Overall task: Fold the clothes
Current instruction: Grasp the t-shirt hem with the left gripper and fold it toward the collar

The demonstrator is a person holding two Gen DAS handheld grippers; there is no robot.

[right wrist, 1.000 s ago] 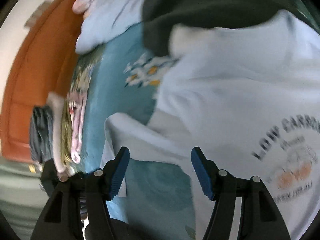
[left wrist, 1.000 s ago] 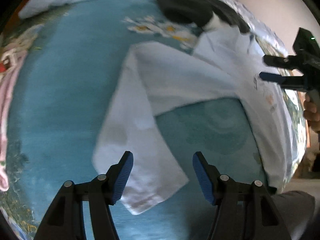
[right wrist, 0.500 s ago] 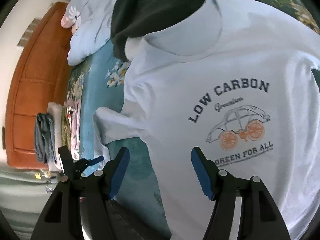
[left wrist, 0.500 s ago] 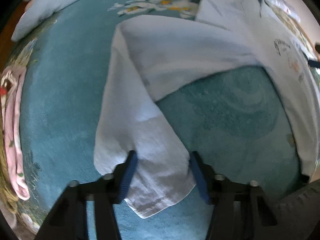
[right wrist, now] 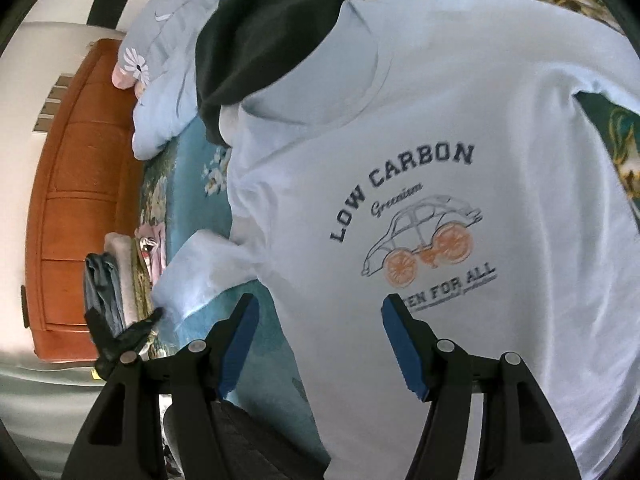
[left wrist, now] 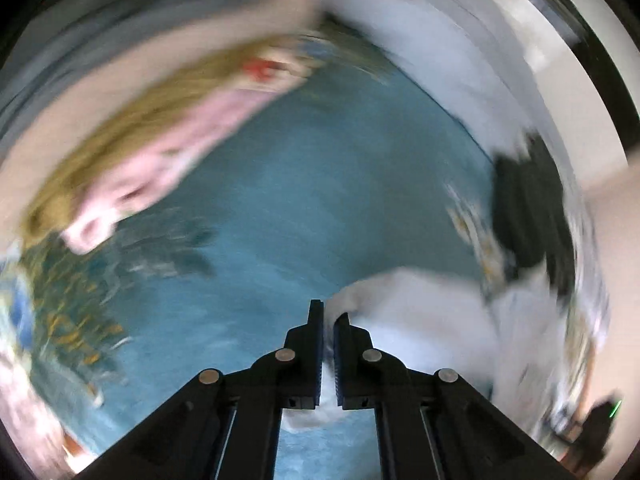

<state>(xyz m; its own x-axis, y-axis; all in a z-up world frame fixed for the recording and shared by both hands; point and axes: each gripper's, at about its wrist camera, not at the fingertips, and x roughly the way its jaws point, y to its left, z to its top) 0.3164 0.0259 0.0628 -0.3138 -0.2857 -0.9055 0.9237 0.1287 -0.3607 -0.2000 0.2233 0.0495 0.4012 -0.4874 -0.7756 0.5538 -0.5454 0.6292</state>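
A white T-shirt (right wrist: 460, 128) with a "LOW CARBON" car print lies face up on a teal bed cover (right wrist: 192, 208). My left gripper (left wrist: 328, 312) is shut on the end of the shirt's sleeve (left wrist: 408, 312); its view is blurred by motion. In the right wrist view the sleeve (right wrist: 200, 272) is lifted toward the left gripper (right wrist: 152, 316). My right gripper (right wrist: 320, 312) is open and empty, hovering over the shirt's lower left side near the print.
A dark garment (right wrist: 272, 28) lies by the shirt's collar, and shows in the left wrist view (left wrist: 524, 208). A pale blue pillow (right wrist: 168, 72) lies beyond it. Folded clothes (right wrist: 120, 272) are stacked at the bed's left edge, by an orange headboard (right wrist: 80, 184).
My left gripper has closed on the sleeve end and swung fast, lifting the sleeve. My right gripper has stayed open and moved closer over the shirt's print.
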